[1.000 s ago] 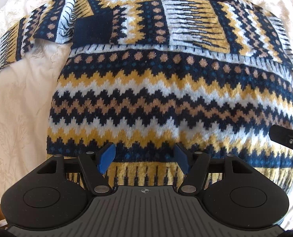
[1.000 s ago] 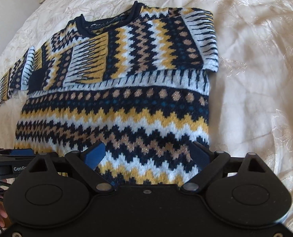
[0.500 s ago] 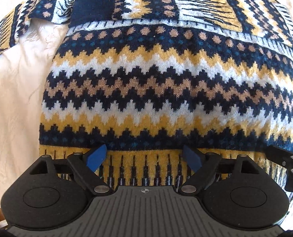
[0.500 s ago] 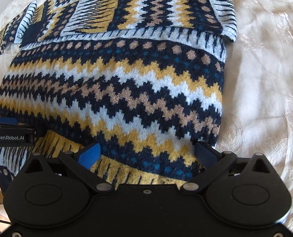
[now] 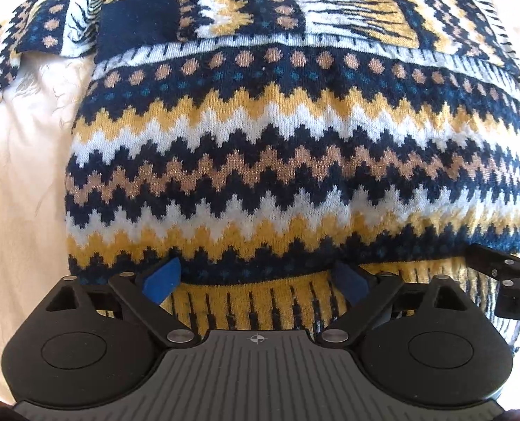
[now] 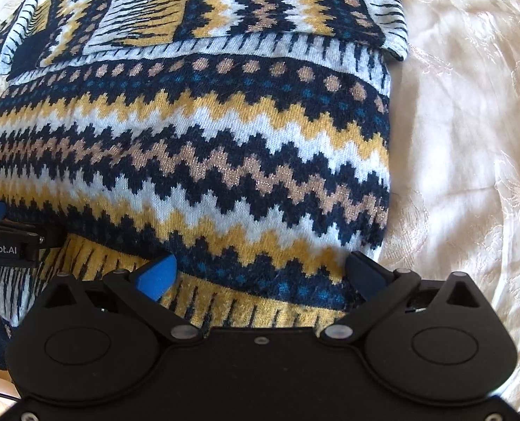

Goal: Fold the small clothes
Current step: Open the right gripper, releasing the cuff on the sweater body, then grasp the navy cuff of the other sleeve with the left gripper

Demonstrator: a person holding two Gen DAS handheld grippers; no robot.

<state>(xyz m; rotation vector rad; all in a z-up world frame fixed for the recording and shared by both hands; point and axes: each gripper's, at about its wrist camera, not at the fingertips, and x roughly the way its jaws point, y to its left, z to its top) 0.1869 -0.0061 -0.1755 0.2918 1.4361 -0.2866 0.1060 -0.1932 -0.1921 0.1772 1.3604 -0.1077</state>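
A: What is everything lying on?

B: A cream, embroidered bedspread (image 6: 463, 112) is covering the whole surface, wrinkling a little at three o'clock in the right wrist view. Nothing of the room beyond it is showing clearly.

A: And the garment?

B: A knitted sweater in navy, mustard, white and tan zigzag bands (image 5: 295, 161) is lying flat on the bedspread, filling the middle of both views. Its sleeves are lying folded across the chest towards twelve o'clock, and its yellow ribbed hem (image 5: 260, 301) is sitting at six o'clock, nearest the tools.

A: What are the tongs doing?

B: The left gripper (image 5: 258, 279) is pointing down over the hem, its blue pads (image 5: 163, 279) standing spread after just widening; the hem is lying between them, unpinched. The right gripper (image 6: 260, 275) is likewise gaping wide, having just been opening, over the hem near the sweater's right edge. Each tool is showing at the other view's edge, at three and nine o'clock.
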